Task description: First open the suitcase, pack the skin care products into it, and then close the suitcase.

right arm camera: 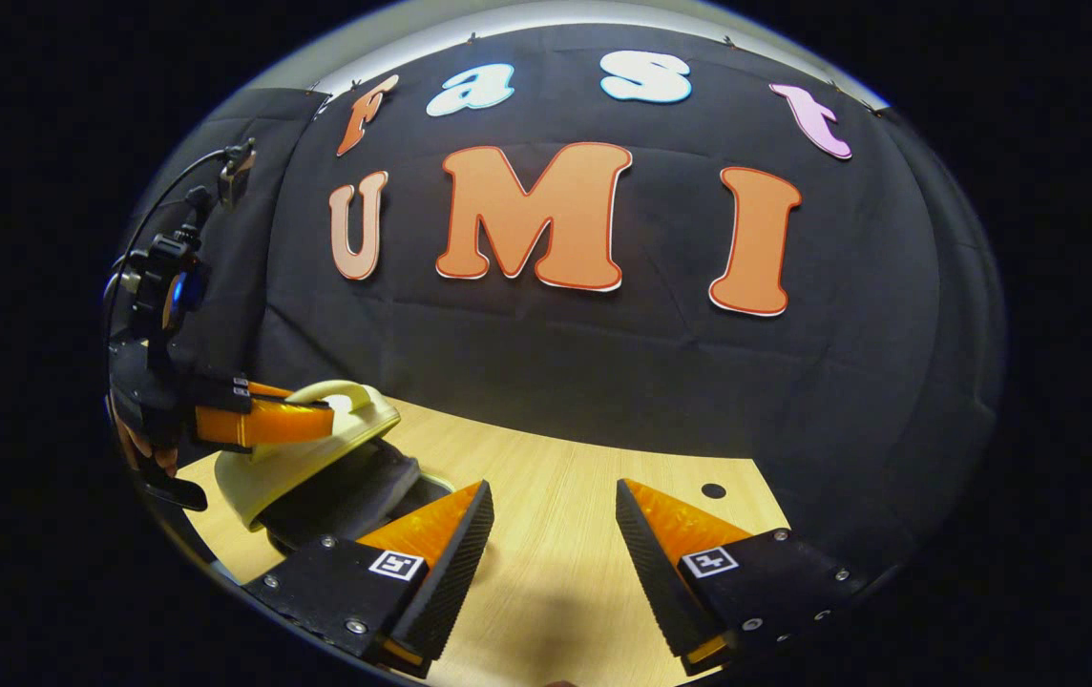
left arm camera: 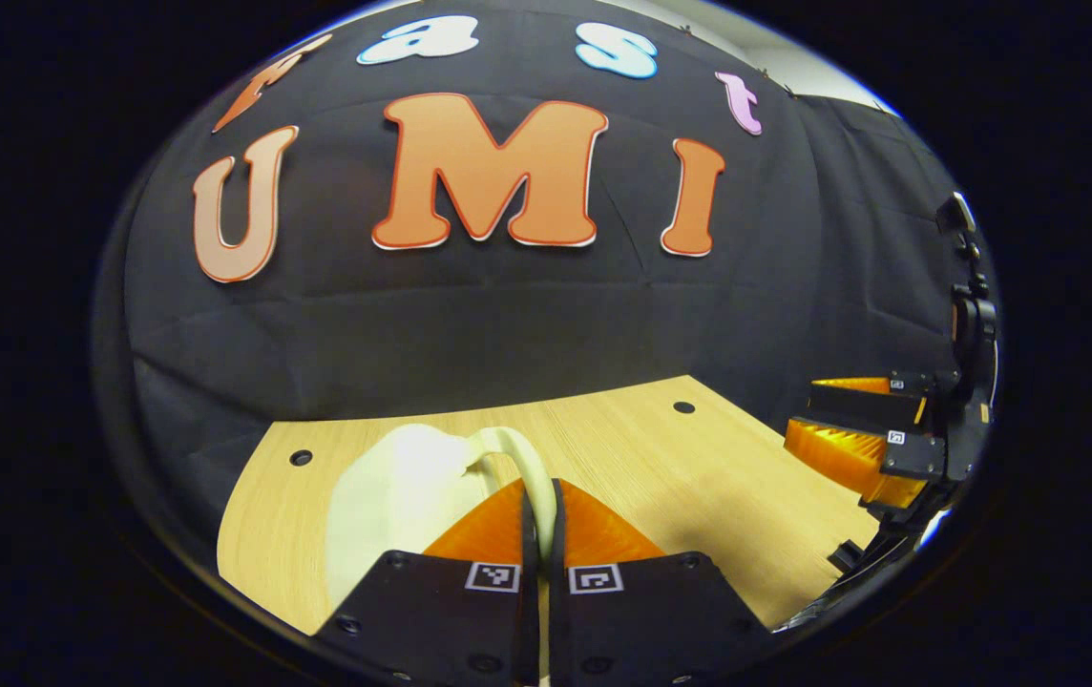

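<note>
A small cream suitcase [left arm camera: 384,496] lies on the wooden table [left arm camera: 699,477]. My left gripper [left arm camera: 540,506] is shut on its curved cream handle [left arm camera: 519,448]. In the right gripper view the left gripper [right arm camera: 322,418] holds the handle [right arm camera: 347,391] from the left. The cream lid [right arm camera: 293,469] is tilted up, and a dark lining [right arm camera: 355,496] shows under it. My right gripper [right arm camera: 554,491] hangs open over bare table to the right of the case, with nothing between its fingers. The right gripper [left arm camera: 875,434] also appears at the far right of the left gripper view.
The table [right arm camera: 546,572] runs back to the black cloth wall. Round holes [left arm camera: 683,407] [right arm camera: 713,490] sit near its rear edge. A hand [right arm camera: 137,447] grips the left gripper's body at the far left.
</note>
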Available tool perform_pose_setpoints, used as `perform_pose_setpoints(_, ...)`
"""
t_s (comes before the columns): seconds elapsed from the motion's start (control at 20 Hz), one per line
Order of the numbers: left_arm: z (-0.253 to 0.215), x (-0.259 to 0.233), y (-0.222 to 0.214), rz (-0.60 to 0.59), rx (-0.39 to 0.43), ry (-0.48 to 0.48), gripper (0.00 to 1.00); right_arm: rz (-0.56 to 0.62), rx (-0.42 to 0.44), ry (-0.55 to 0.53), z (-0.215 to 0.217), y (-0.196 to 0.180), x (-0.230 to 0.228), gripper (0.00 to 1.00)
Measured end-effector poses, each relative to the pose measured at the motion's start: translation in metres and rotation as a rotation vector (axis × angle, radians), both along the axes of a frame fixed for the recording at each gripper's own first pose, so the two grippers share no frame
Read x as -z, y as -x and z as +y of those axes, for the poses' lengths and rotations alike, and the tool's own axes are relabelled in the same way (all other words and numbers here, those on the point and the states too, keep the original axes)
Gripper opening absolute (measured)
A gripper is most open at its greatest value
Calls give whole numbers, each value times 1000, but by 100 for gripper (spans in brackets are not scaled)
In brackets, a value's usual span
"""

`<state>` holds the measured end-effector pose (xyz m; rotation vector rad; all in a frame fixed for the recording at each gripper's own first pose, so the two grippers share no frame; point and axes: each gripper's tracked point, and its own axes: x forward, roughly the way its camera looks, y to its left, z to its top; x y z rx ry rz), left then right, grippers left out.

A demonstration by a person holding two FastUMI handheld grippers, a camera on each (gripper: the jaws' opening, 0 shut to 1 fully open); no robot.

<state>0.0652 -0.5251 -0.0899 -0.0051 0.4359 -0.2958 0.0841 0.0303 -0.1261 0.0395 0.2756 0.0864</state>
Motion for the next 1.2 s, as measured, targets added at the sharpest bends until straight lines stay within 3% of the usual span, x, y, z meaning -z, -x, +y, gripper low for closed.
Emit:
perform_pose_setpoints(0.25,-53,42,1,80,51,-29,8,-2,4,-7,-25,3,3,84)
perform_pose_setpoints(0.4,-81,60,10,127,82,-33,23,-8,-4,-1,-34,3,4,83)
perform_pose_setpoints(0.7,-109,33,13,48,82,-60,23,-56,-25,3,-42,9,-10,83)
perform_pose_setpoints(0.75,-112,21,14,20,76,-59,28,-71,-30,6,-42,10,-15,83)
perform_pose_setpoints(0.85,-110,-5,17,-48,44,-53,49,-100,-34,11,-42,13,-26,83)
perform_pose_setpoints(0.9,-107,-16,19,-76,22,-47,70,-113,-31,15,-42,13,-30,83)
perform_pose_setpoints(0.95,-105,-28,22,-101,-1,-34,78,-128,-31,16,-42,14,-35,83)
perform_pose_setpoints(1.0,-102,-39,22,-128,-29,-20,93,-145,-28,18,-43,15,-41,83)
perform_pose_setpoints(1.2,-81,-82,35,-240,-157,20,98,-219,-26,21,-43,23,-62,84)
